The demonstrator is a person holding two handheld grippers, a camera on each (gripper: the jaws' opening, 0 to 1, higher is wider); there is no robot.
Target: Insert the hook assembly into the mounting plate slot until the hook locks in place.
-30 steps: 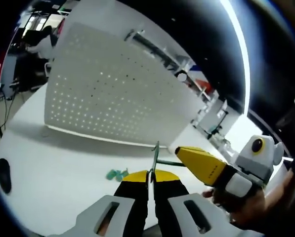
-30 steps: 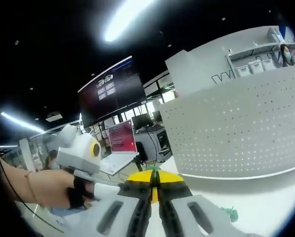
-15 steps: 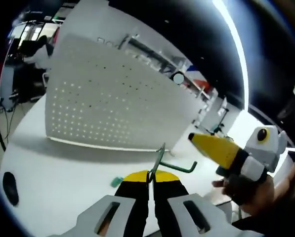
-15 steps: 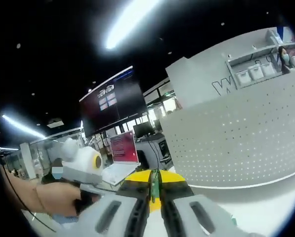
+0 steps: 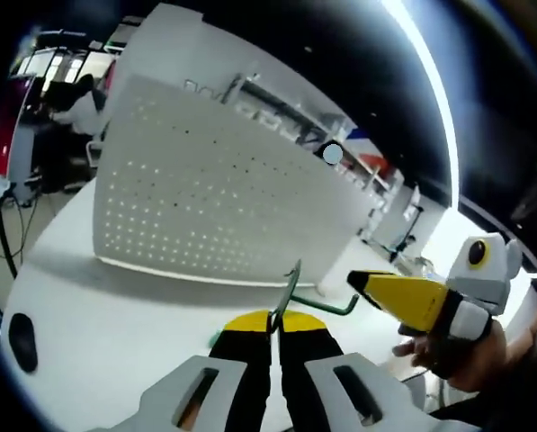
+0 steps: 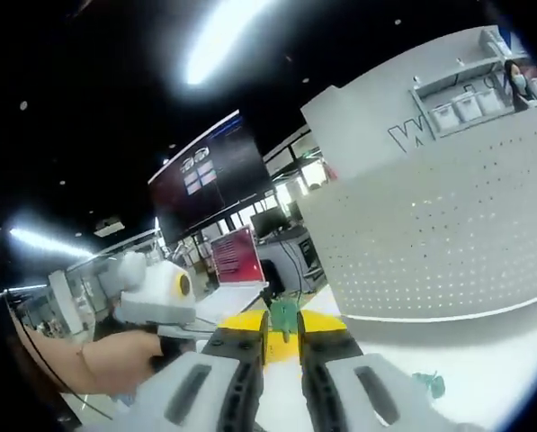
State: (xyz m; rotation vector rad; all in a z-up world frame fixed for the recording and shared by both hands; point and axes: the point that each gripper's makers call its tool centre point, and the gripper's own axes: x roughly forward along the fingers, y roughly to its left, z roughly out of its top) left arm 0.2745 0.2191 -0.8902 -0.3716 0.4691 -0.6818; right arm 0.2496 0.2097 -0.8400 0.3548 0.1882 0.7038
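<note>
Left claw pinched on green wire hook, held in air above white bench, short of perforated mounting plate. Right claw clamped on small green piece; can't tell whether same assembly. More green bits lying on bench near plate. Insertion not started: approach, slot alignment, push to lock all pending.
</note>
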